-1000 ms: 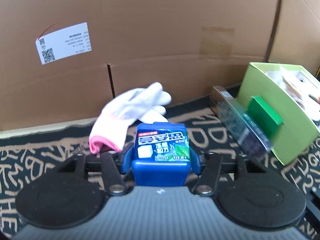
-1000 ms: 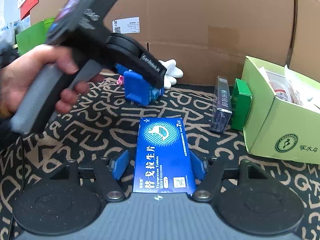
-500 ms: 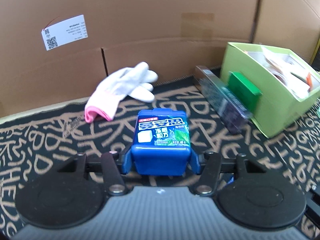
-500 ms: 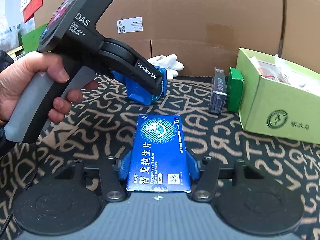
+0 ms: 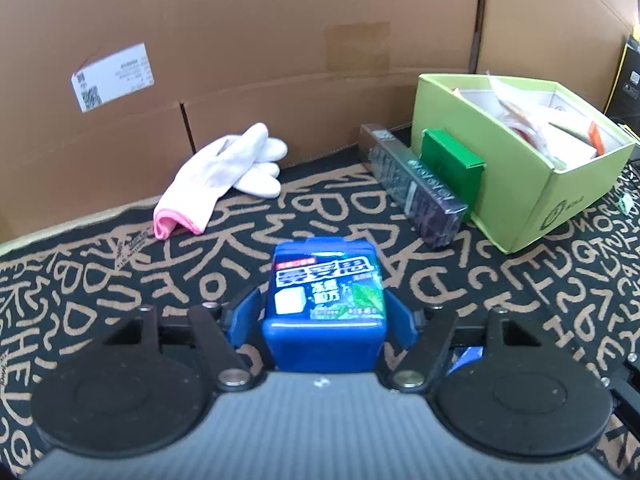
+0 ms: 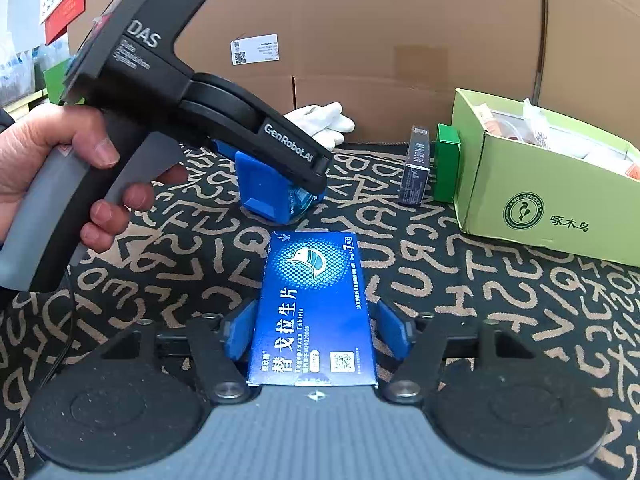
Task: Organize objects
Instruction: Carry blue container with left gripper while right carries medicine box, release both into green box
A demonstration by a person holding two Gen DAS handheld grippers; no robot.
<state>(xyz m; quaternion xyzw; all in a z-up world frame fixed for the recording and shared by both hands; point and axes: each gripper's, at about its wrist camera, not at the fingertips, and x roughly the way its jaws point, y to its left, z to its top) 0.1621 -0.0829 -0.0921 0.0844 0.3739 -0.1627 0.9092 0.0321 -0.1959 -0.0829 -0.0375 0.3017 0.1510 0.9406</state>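
Left wrist: green box (image 5: 516, 184) holds packets (image 5: 532, 124).

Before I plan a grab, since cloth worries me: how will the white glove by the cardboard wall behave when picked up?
The white glove lies flat and rumpled, so it is probably floppy and will drape. It looks thin, likely light. Its knit fabric should not be slippery.

Both wrist views are evenly and fairly brightly lit, with soft, faint shadows under the things on the patterned mat (image 5: 520, 280). Fisheye bending curves the cardboard wall (image 5: 280, 40) and darkens the corners (most at the top). The left view is slightly soft with motion blur; the right one is sharper.
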